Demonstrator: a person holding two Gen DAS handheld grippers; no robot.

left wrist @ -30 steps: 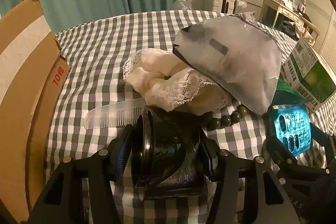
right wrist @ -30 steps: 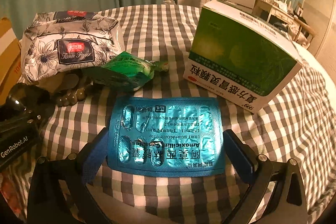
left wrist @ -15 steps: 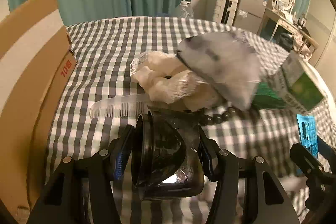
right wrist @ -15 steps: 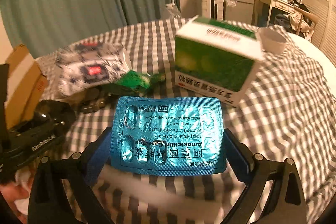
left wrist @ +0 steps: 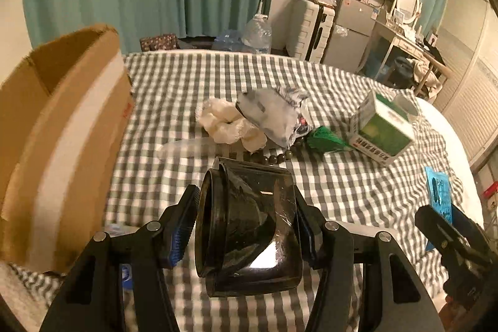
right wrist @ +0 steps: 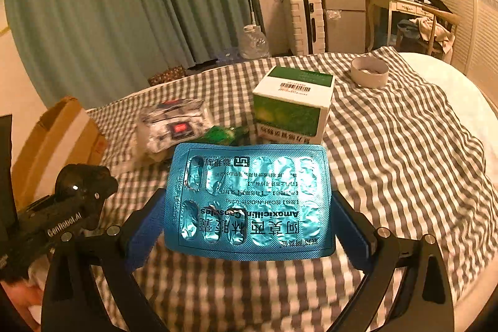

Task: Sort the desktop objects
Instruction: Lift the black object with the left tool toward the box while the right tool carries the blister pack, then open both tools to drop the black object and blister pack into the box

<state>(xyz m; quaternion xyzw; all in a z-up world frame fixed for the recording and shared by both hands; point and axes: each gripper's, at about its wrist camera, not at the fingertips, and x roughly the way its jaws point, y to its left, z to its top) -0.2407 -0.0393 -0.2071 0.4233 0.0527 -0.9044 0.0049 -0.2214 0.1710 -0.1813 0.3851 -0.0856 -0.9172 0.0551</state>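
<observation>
My left gripper point(left wrist: 247, 226) is shut on a black plastic-wrapped jar point(left wrist: 249, 235), held above the checked cloth. My right gripper point(right wrist: 249, 207) is shut on a blue blister pack of capsules point(right wrist: 249, 204), also lifted; the pack shows edge-on in the left wrist view point(left wrist: 439, 195). On the cloth lie a tissue pack point(left wrist: 274, 114), white lace cloth point(left wrist: 227, 123), a clear comb point(left wrist: 183, 147), dark beads point(left wrist: 277, 157), a green sachet point(left wrist: 326, 140) and a green-and-white medicine box point(left wrist: 382, 129). The left gripper shows at the left of the right wrist view point(right wrist: 71, 201).
An open cardboard box point(left wrist: 53, 126) stands at the left edge of the table. A small white bowl point(right wrist: 369, 72) sits at the far right. Beyond the table are curtains, a suitcase, a small fridge and a dresser.
Both grippers have risen and pulled back from the pile with their objects; the jar and the blister pack have left the cloth, and the table items look smaller and farther.
</observation>
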